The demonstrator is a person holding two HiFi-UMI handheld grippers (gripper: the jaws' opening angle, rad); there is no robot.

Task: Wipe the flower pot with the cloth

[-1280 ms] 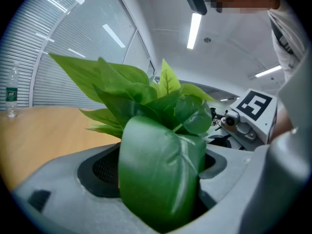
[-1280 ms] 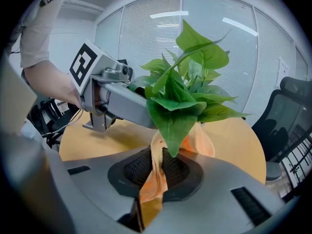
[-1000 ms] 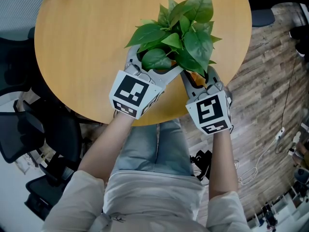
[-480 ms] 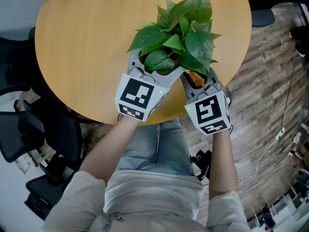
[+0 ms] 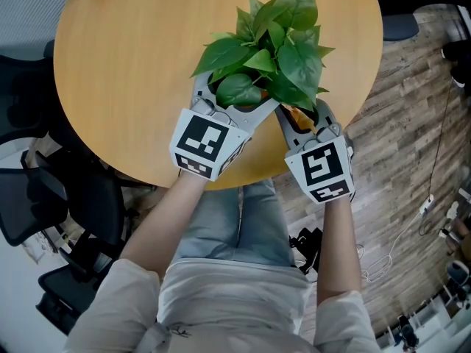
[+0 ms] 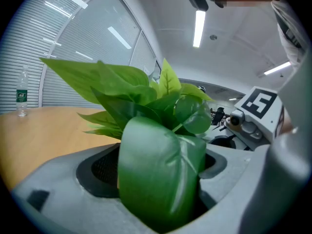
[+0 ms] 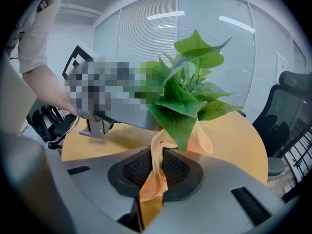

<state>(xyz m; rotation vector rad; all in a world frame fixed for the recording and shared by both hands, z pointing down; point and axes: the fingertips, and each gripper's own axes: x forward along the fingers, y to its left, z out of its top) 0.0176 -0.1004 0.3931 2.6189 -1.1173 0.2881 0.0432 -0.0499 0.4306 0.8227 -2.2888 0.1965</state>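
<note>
Nearest the camera, the person's forearms reach from the lap to the close edge of the round wooden surface [image 5: 125, 65]. Both tools meet there at the flower pot [image 5: 219, 84], which stands near that edge, probably so both arms reach it easily.

The left gripper [image 5: 229, 103] has its jaws spread wide to either side of the pot. It appears to clamp the pot, which would keep it from turning or sliding under the rubbing. In the left gripper view a big drooping leaf [image 6: 158, 172] fills the gap between the jaws and hides the pot wall, so the clamp is my reading of the head view.

The right gripper [image 7: 155, 173] is closed on a fold of the orange cloth [image 7: 155, 177]. The cloth's free end rises out of the jaws and lies against the pot's right side under the foliage. A pinch that low in the cloth leaves a loose pad for wiping.

Above both, the plant [image 5: 276, 43] spreads its leaves over the pot, so the wiping has to come from the side.

At the far edge of the surface a water bottle [image 6: 21, 94] stands well apart.
</note>
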